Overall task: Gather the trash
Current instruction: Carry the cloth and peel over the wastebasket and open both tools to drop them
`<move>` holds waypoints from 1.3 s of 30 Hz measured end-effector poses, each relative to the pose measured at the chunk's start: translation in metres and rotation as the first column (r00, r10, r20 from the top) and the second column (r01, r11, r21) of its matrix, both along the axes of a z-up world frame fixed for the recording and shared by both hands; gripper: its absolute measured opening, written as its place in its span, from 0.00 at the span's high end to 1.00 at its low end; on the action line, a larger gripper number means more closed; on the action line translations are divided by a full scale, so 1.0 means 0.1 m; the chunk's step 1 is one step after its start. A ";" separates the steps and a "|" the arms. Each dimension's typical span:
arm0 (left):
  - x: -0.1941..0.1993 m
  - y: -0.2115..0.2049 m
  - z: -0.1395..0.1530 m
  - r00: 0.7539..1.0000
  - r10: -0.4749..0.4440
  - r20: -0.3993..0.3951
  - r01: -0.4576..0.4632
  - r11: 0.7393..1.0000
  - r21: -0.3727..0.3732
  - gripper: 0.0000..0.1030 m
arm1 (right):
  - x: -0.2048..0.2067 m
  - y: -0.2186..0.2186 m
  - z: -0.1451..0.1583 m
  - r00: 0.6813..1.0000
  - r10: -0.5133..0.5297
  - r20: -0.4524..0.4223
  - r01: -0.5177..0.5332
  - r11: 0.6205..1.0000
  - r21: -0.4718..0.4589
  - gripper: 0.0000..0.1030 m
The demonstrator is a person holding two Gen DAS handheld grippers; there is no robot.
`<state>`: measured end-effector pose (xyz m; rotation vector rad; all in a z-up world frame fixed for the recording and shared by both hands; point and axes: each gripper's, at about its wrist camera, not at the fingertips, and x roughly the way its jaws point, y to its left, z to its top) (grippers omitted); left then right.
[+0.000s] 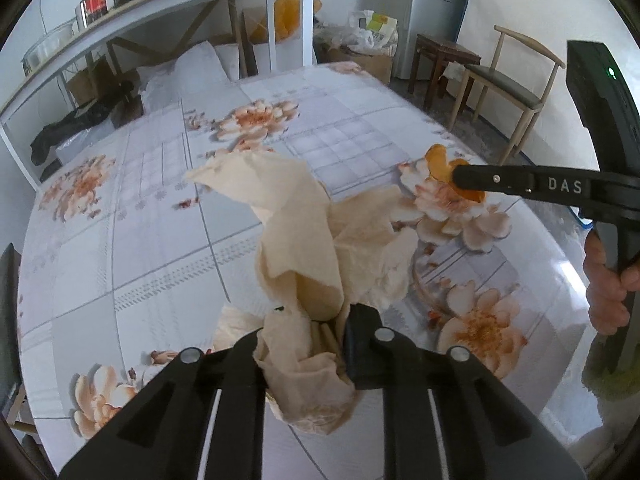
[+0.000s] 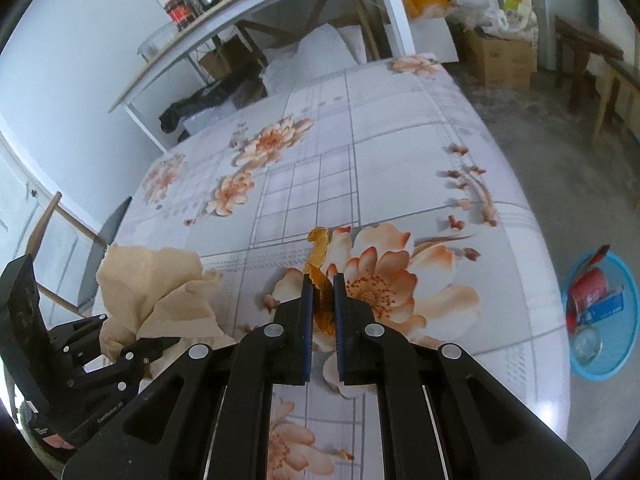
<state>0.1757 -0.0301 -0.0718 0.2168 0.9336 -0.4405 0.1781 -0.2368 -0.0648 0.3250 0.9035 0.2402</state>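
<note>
A crumpled beige paper napkin [image 1: 312, 248] is pinched by the left hand-held gripper [image 1: 308, 344] above the floral tabletop [image 1: 140, 240]. Further right, a strip of orange peel [image 2: 318, 280] is clamped between the pressed-together jaws of the right hand-held gripper [image 2: 320, 304] (over a printed flower). On the floor at far right, a blue basin [image 2: 624, 344] is seen holding a red can [image 2: 586, 292].
</note>
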 end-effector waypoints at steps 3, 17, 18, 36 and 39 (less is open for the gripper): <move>-0.05 -0.09 0.14 0.999 -0.017 0.028 0.017 1.000 -0.010 0.86 | -0.08 -0.09 0.09 1.000 -0.002 0.021 0.001 1.000 0.019 0.92; -0.20 -1.08 0.68 0.966 -0.226 0.125 0.235 0.970 -0.066 0.86 | -0.66 -1.03 0.38 0.976 -0.196 0.091 0.191 0.979 0.066 0.92; -0.22 -1.17 0.71 0.961 -0.245 0.128 0.255 0.964 -0.070 0.86 | -0.70 -1.11 0.39 0.972 -0.216 0.093 0.210 0.975 0.070 0.92; -0.11 -3.40 0.40 0.781 -0.592 -0.198 0.535 0.798 -0.276 0.86 | -1.82 -2.96 -0.37 0.675 -0.730 -0.107 0.733 0.648 0.209 0.92; -0.12 -3.91 0.13 0.746 -0.619 -0.246 0.577 0.785 -0.227 0.86 | -1.94 -3.11 -0.61 0.633 -0.755 -0.170 0.770 0.595 0.230 0.92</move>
